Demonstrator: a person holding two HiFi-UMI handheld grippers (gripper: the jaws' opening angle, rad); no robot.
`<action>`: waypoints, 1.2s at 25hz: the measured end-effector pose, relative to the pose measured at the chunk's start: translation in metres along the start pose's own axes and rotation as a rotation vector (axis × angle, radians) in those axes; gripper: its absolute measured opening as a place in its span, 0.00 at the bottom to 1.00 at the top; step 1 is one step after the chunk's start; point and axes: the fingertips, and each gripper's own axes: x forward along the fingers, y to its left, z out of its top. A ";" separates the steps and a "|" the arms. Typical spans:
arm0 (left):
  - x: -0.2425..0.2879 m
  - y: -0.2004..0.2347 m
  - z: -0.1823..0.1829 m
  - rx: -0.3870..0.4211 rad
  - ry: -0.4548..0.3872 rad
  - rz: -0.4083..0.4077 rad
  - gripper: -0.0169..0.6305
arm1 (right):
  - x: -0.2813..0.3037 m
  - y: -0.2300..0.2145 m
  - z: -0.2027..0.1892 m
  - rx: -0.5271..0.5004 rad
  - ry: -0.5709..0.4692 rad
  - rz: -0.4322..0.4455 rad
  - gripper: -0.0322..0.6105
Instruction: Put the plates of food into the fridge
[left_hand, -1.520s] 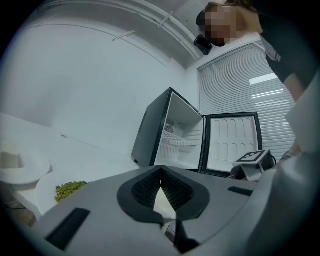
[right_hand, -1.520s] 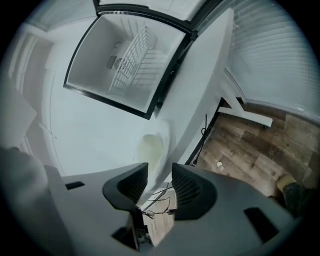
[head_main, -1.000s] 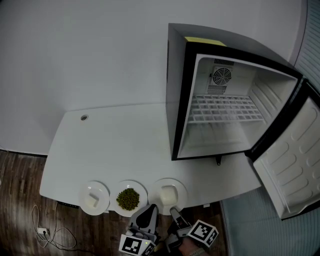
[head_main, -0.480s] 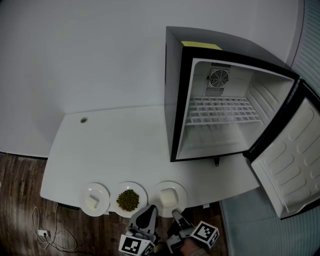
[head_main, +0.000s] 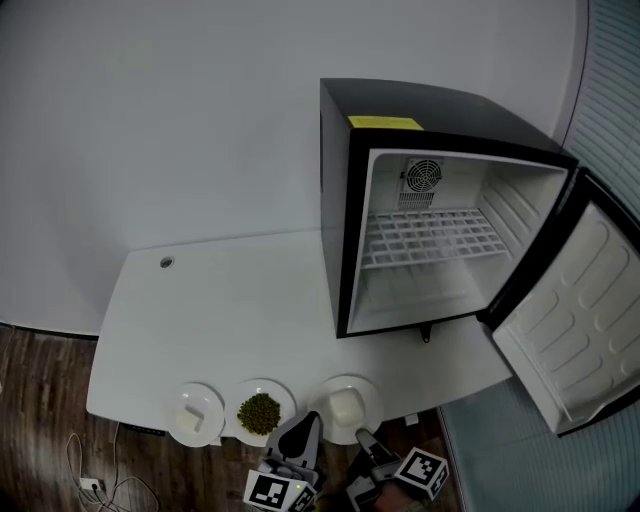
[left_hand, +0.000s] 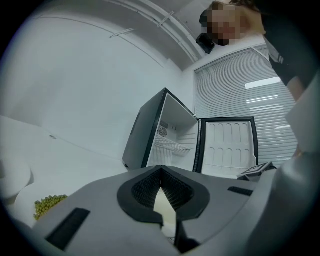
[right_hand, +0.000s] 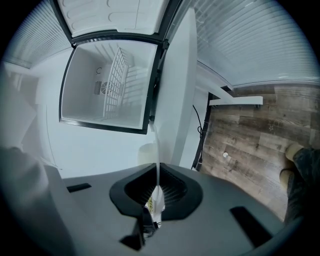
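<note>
Right tongs (right_hand: 157, 192) clench the thin rim of a round white plate (head_main: 366, 398) bearing a pale block (head_main: 343, 408); left tongs (left_hand: 160, 186) are pinched together, empty.

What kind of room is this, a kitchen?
Probably not a home kitchen; more likely an office or test room. A mini fridge stands open on a white table, with slatted window blinds beside it and a wood-look floor below.
</note>
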 end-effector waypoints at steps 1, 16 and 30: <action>0.002 -0.001 0.003 0.001 -0.002 -0.007 0.04 | -0.002 0.002 0.002 0.006 -0.006 0.000 0.07; 0.077 0.010 0.042 0.068 -0.014 -0.041 0.04 | -0.015 0.045 0.073 0.036 -0.127 0.041 0.07; 0.169 0.058 0.043 0.093 -0.027 0.074 0.04 | 0.026 0.062 0.163 0.058 -0.155 0.060 0.07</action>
